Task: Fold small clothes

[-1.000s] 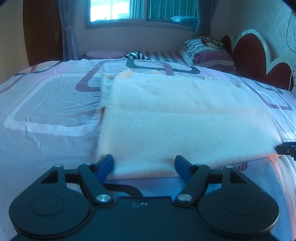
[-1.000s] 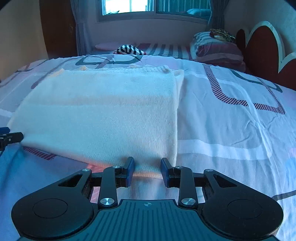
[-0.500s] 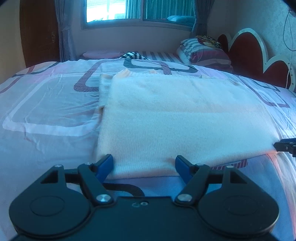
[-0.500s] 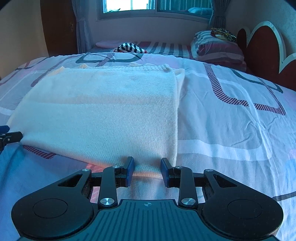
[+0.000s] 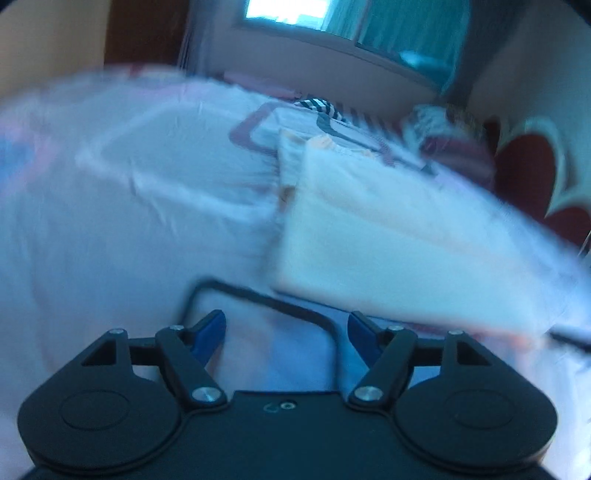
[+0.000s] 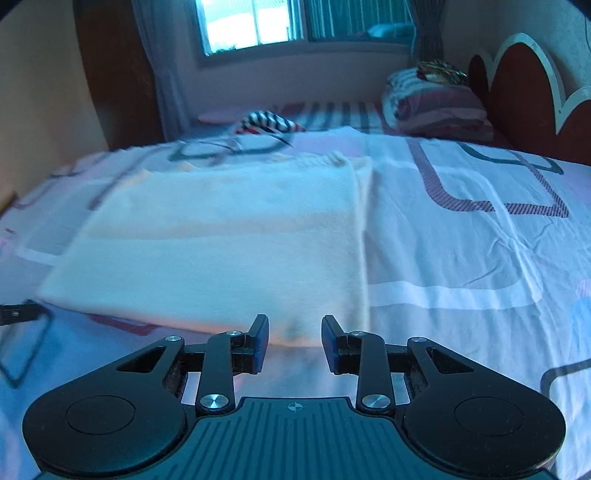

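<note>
The cream garment (image 6: pixel 221 240) lies folded flat on the bed sheet (image 6: pixel 461 258), in the middle of the bed. The left gripper (image 5: pixel 286 330) hangs over bare sheet just beside the garment's near corner; its jaws are spread wide and are closing a little, with nothing between them. The right gripper (image 6: pixel 294 341) is at the near edge of the garment, its blue fingers (image 6: pixel 260 339) partly apart and not pinching the cloth. A striped pillow (image 6: pixel 436 107) sits by the headboard (image 6: pixel 524 81).

A home bedroom: patterned bedsheet (image 6: pixel 461 258), pillows (image 6: pixel 436 107), headboard (image 6: pixel 524 81), curtained window (image 6: pixel 258 26).
</note>
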`<state>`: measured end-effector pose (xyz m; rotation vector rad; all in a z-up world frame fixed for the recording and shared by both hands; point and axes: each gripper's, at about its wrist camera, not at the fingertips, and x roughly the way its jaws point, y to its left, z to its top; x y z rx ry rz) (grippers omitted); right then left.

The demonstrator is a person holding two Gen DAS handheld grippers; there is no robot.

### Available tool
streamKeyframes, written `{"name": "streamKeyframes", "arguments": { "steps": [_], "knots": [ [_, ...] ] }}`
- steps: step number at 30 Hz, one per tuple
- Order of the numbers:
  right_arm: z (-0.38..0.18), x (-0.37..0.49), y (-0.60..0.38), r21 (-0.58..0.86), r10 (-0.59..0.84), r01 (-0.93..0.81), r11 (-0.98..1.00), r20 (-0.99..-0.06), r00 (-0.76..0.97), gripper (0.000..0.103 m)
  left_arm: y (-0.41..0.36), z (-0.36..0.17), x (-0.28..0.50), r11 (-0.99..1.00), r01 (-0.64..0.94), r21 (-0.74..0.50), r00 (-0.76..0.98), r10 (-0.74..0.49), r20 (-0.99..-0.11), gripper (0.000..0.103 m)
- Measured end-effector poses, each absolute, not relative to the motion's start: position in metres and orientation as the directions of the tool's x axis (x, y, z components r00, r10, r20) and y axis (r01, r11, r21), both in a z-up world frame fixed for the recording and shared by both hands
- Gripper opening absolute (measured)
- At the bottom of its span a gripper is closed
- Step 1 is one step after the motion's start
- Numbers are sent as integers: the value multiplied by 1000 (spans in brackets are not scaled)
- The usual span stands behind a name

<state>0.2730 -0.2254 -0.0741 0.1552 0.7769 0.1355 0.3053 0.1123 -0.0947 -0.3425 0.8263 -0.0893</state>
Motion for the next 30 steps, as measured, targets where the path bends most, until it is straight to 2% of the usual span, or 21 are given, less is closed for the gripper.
{"name": "streamKeyframes", "arguments": {
  "steps": [1, 2, 3, 4, 10, 16, 23, 26, 27, 28, 30],
  "knots": [
    [-71, 268, -222, 195, 187, -72, 978, -673, 716, 30, 114, -97, 302, 907, -74, -414, 685, -255, -683, 68],
    [-67, 264, -219, 206, 199, -81, 975, -658, 726, 21, 117, -100, 298, 860, -84, -503, 707, -304, -639, 65],
    [-64, 261, -216, 222, 215, -89, 971, -649, 730, 19, 119, -103, 295, 808, -98, -581, 726, -342, -597, 51],
    [-60, 260, -213, 230, 221, -91, 969, -644, 732, 19, 119, -109, 296, 762, -118, -637, 726, -372, -579, 42],
    [-36, 262, -202, 239, 253, -132, 962, -600, 759, 16, 111, -137, 315, 599, -238, -765, 757, -379, -532, 44],
    [-39, 305, -199, 276, 307, -170, 946, -598, 740, 16, 105, -144, 340, 541, -272, -796, 809, -319, -494, 43],
    [-75, 379, -177, 305, 360, -211, 929, -603, 712, 16, 92, -147, 363, 494, -324, -807, 861, -200, -468, 40],
    [-84, 402, -165, 309, 373, -227, 924, -591, 715, 14, 96, -150, 375, 477, -338, -812, 861, -193, -471, 27],
    [-86, 408, -160, 304, 380, -241, 922, -586, 715, 6, 98, -153, 379, 469, -344, -814, 859, -194, -475, 19],
    [-87, 413, -154, 294, 385, -256, 921, -585, 714, 2, 99, -155, 383, 465, -355, -811, 855, -191, -483, 10],
    [-91, 419, -145, 256, 380, -281, 925, -593, 710, 0, 99, -157, 388, 485, -370, -792, 842, -185, -506, 9]
  ]
}}
